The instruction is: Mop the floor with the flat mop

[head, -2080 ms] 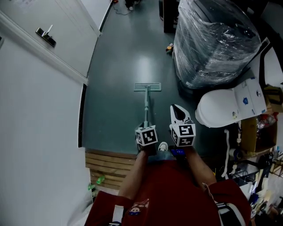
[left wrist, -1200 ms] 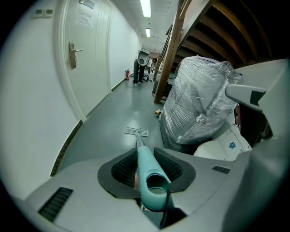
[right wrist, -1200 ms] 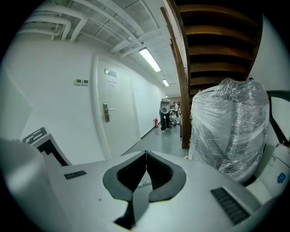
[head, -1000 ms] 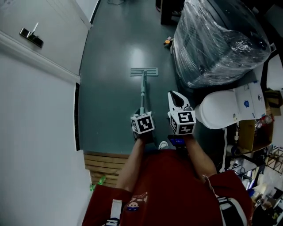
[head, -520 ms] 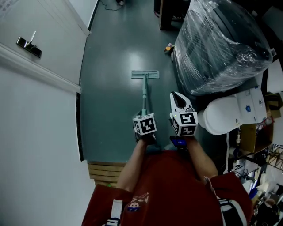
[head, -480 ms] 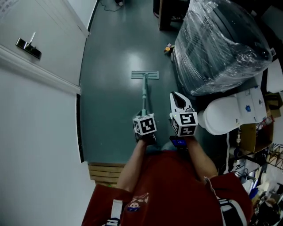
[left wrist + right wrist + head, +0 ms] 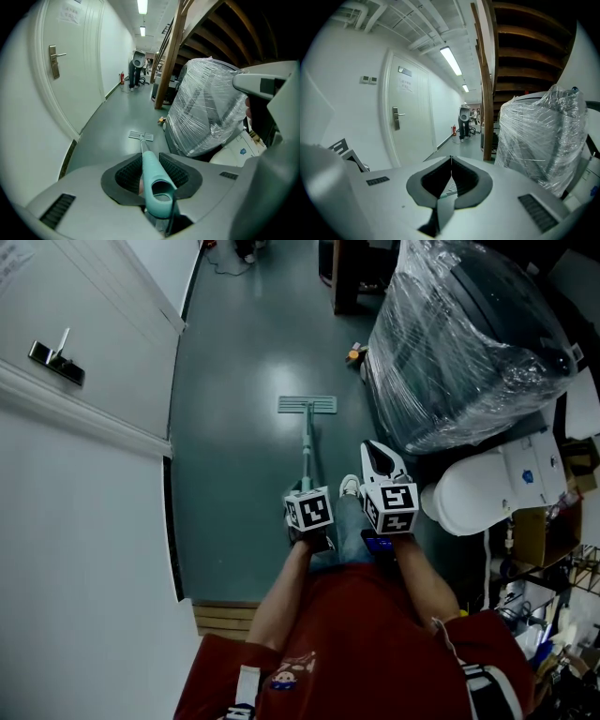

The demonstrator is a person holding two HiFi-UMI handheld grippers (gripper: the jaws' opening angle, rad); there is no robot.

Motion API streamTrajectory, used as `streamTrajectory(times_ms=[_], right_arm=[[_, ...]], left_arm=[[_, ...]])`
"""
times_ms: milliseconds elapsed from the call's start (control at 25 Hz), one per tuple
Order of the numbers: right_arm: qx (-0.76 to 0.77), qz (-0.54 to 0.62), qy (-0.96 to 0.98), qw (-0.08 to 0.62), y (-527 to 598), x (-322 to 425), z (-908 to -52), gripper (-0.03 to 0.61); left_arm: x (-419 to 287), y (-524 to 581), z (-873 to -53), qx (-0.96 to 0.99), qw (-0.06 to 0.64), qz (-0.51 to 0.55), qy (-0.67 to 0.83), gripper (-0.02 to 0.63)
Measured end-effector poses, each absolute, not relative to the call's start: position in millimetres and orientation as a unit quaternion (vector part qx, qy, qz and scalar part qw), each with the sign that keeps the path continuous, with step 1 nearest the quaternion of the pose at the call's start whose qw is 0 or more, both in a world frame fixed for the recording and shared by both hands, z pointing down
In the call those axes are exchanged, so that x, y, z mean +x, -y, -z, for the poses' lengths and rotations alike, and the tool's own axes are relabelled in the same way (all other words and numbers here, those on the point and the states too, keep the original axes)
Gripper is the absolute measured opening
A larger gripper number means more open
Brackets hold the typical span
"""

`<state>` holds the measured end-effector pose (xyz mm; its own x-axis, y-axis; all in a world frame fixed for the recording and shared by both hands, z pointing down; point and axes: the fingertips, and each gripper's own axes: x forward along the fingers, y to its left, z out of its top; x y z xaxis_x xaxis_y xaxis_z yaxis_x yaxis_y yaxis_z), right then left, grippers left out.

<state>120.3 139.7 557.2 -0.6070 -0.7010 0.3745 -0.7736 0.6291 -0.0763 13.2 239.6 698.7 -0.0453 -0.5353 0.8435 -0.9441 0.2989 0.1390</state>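
My left gripper (image 7: 151,172) clamps the mop handle (image 7: 307,451), right gripper (image 7: 451,164) closed on nothing; steered one-handed, the mop head (image 7: 307,405) mid-frame could veer into the wrapped stack (image 7: 464,343) upper right.

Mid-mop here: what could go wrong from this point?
Only the left tool grips the mop handle; the right tool is shut on nothing, so the handle may twist on a hard push. The mop head sits near the plastic-wrapped bundle and a small orange object at its base; a stroke forward-right could snag them.
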Motion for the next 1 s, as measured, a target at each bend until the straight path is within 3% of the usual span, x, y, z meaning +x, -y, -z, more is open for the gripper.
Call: streamTrajectory(times_ms=[1000], right_arm=[[0.392,-0.141,0.895,0.158,121.6,77.7,-564.0,0.02]], left_arm=[[-20.7,9.3,-692.6,0.522,0.429,-0.257,0.691,0.126]])
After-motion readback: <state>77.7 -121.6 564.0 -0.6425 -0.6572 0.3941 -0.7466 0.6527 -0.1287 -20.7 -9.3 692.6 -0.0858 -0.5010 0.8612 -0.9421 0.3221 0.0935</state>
